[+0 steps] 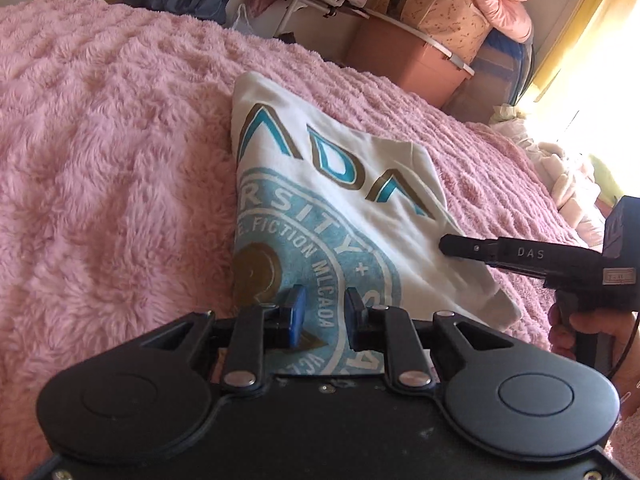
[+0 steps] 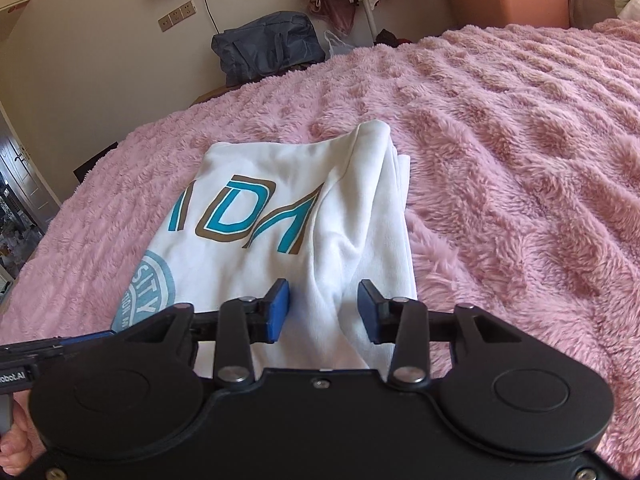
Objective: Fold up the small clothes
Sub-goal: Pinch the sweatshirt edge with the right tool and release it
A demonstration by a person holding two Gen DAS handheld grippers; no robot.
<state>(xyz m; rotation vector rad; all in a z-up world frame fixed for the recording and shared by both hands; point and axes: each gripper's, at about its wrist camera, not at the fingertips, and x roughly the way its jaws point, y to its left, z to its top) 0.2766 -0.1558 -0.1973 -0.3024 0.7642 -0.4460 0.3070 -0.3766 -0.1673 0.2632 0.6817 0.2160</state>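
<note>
A white T-shirt [image 1: 360,208] with teal and brown letters and a round blue print lies folded into a rectangle on the pink fluffy bedspread [image 1: 112,160]. My left gripper [image 1: 325,316] hovers over the round print at the shirt's near edge, its blue pads a small gap apart with nothing pinched. In the right wrist view the shirt [image 2: 256,184] runs away from me. My right gripper [image 2: 324,308] stands open over its right side, a raised white fold lying between the pads. The right gripper [image 1: 446,245] also shows side-on at the shirt's right edge in the left wrist view.
Beyond the bed stand a pink storage box [image 1: 408,64], a white folding table [image 1: 320,8] piled with clothes and a dark bag [image 2: 268,44]. More clothes [image 1: 568,184] lie in the sunlight at the right. Bedspread [image 2: 520,160] stretches around the shirt.
</note>
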